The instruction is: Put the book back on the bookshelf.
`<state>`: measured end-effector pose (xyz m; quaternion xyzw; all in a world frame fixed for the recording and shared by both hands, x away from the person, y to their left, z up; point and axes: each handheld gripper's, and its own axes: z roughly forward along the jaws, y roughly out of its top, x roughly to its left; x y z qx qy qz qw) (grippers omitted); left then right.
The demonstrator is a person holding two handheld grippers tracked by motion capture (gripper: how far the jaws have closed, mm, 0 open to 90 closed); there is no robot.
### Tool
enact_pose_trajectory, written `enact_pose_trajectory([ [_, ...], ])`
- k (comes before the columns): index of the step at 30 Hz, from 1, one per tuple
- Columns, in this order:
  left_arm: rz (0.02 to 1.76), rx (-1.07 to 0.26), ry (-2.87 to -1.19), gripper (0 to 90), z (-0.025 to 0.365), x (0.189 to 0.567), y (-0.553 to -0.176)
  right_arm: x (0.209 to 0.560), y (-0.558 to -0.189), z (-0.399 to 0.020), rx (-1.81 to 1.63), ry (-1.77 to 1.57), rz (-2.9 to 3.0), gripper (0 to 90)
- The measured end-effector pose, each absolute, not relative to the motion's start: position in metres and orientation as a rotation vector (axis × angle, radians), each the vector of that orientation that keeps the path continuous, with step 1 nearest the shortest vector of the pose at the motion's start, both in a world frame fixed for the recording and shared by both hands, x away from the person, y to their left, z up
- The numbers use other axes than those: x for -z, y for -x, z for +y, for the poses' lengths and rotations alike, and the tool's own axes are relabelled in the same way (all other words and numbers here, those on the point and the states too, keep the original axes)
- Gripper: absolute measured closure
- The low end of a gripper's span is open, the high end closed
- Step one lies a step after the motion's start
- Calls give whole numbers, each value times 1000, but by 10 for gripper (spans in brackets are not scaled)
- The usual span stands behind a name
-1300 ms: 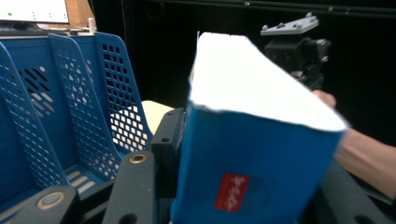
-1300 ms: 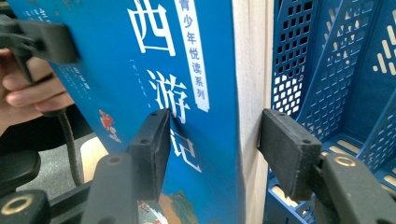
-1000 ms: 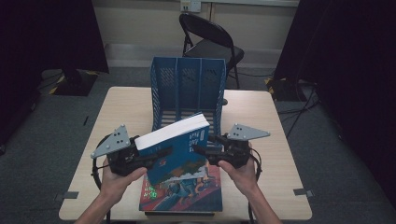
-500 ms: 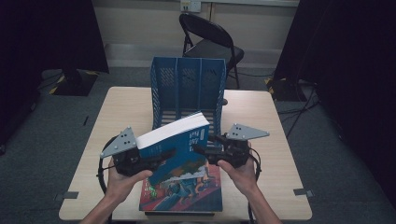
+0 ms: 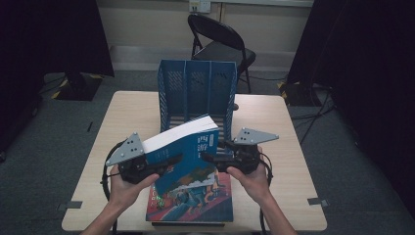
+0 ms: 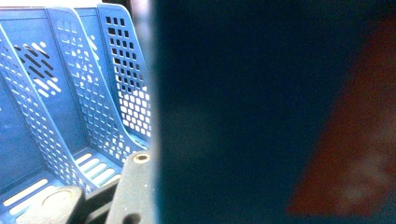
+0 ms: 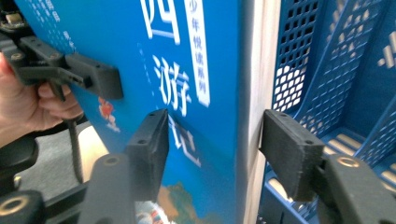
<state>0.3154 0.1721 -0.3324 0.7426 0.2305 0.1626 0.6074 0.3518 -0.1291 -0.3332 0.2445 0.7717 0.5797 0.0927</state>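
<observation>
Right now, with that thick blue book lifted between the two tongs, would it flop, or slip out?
The book probably stays stiff: it looks thick, with a deep white page block, and shows no sag while tilted. It seems fairly heavy, so one-sided holding may let it swing down. Its cover looks glossy in the right gripper view, and the right tongs sit loosely around it, so slipping seems possible.

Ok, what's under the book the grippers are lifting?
Under the lifted blue book another book with a colourful cover lies flat on the table. The raised book covers its far part, so that part can't be read. Whether more lies beneath the flat book is hidden.
</observation>
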Motion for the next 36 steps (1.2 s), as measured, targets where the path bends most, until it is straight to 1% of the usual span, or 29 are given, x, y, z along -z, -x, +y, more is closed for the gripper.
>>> enact_pose_trajectory([
  [1,549,-384,-1703,594,173,333,-315,334,-352,-130,-1723,-732,2282,380],
  [3,574,-398,-1702,600,175,332,-314,337,-352,-133,-1701,-757,2277,361],
  [9,614,-360,-1686,611,184,332,-315,345,-347,-152,-1661,-815,2265,352],
  [14,643,-376,-1684,613,187,330,-311,363,-340,-172,-1580,-881,2286,342],
  [19,671,-355,-1672,614,193,330,-314,381,-336,-202,-1505,-989,2245,334],
  [23,721,-359,-1666,615,199,329,-314,396,-333,-217,-1463,-1059,2245,334],
  [26,731,-358,-1674,616,202,326,-316,405,-334,-221,-1447,-1094,2253,334],
  [31,777,-322,-1645,616,211,327,-318,406,-337,-217,-1446,-1083,2262,334],
  [36,827,-309,-1652,616,221,322,-322,407,-339,-215,-1441,-1088,2268,333],
])
